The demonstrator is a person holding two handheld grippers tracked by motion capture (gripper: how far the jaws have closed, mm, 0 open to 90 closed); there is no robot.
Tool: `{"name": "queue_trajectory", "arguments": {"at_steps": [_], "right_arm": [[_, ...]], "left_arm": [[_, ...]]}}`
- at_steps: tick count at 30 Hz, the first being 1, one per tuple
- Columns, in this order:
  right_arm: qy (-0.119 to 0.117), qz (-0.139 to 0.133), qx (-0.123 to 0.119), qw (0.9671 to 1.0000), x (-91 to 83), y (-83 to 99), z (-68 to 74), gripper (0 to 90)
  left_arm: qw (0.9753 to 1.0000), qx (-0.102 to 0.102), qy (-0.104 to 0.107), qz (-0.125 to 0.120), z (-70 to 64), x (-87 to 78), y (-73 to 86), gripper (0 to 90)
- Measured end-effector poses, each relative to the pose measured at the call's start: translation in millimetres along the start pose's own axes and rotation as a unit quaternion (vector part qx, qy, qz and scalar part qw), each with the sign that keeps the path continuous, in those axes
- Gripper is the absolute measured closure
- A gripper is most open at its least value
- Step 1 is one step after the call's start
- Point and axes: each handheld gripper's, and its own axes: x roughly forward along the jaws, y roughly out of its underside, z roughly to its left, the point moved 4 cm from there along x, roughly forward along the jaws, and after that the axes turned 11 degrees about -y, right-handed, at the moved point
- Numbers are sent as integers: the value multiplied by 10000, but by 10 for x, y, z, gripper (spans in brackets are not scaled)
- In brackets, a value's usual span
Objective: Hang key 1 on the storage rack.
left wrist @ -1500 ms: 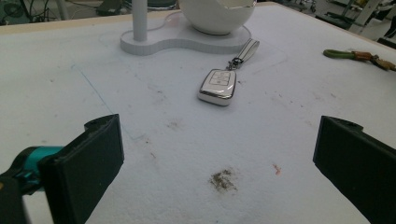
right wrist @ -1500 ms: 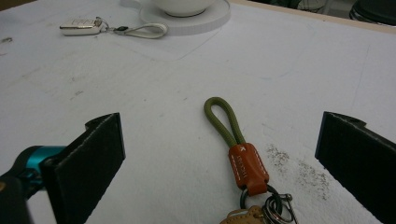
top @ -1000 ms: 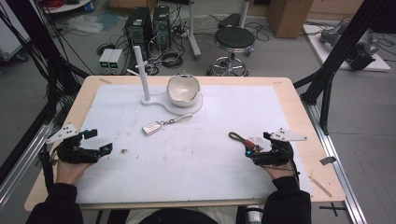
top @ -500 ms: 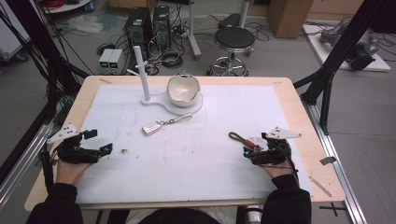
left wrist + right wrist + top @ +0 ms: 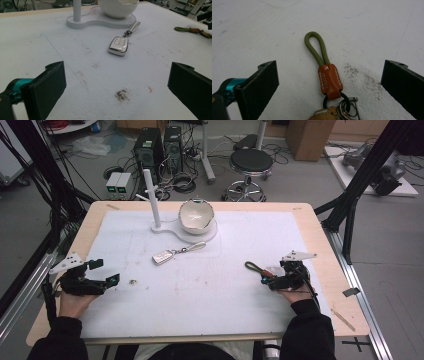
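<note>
A white car key fob [image 5: 162, 256] with a pale strap lies mid-table, in front of a white stand [image 5: 172, 229] that bears a post [image 5: 150, 195] and a white bowl [image 5: 196, 215]. My left gripper [image 5: 106, 271] rests open near the table's left edge, well short of the fob [image 5: 119, 45], nothing between its jaws. At the right lies a keychain [image 5: 255, 268]: a green cord loop [image 5: 315, 47], an orange leather tab [image 5: 330, 78], and metal rings. My right gripper [image 5: 270, 279] stands open with a jaw on either side of that keychain, touching nothing.
A white mat [image 5: 220, 295] covers the wooden table [image 5: 320, 235], with a dark smudge [image 5: 122, 94] just ahead of my left gripper. Black frame legs [image 5: 350, 215] rise past the right edge. A stool and computer gear sit on the floor beyond.
The right gripper has edged slightly forward and left over the keychain. The left gripper and the key fob have stayed put.
</note>
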Motion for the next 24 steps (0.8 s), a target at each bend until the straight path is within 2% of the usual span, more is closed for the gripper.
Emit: {"name": "queue_trajectory", "arguments": {"at_steps": [6,9,10,12,13,16,17,18,19,20,22,23,24], "right_arm": [[41,314,-47,9995,11,-49,-60,6],[19,418,17,9991,15,-54,-86,13],[-28,584,60,9983,21,-51,-113,44],[-15,662,79,9978,30,-51,-124,45],[-60,853,79,9963,58,-56,-140,52],[-75,1006,4,9949,84,-71,-140,63],[-113,1094,-37,9939,100,-94,-134,111],[-113,1094,-37,9939,100,-94,-134,111],[-176,1156,-120,9931,117,-121,-144,164],[-167,1220,-115,9923,126,-126,-155,173],[-195,1364,-124,9904,152,-137,-181,248],[-195,1364,-124,9904,152,-137,-181,248],[-252,1467,-149,9887,178,-166,-194,300]], "left_arm": [[10000,-34,29,9,2,0,0,22],[10000,-39,22,16,4,7,2,23],[10000,-30,38,42,2,14,5,23],[10000,-39,46,49,-2,16,6,23],[10000,-11,50,66,-6,18,8,22],[10000,-8,50,73,-6,20,9,23],[10000,-8,47,74,-5,21,10,23],[10000,-11,40,74,-5,21,10,23],[10000,2,40,78,-6,21,11,23],[10000,3,46,82,-7,22,12,23],[10000,11,44,87,-9,24,13,23],[10000,11,44,87,-9,24,13,23],[10000,12,45,86,-8,24,13,23]]}}
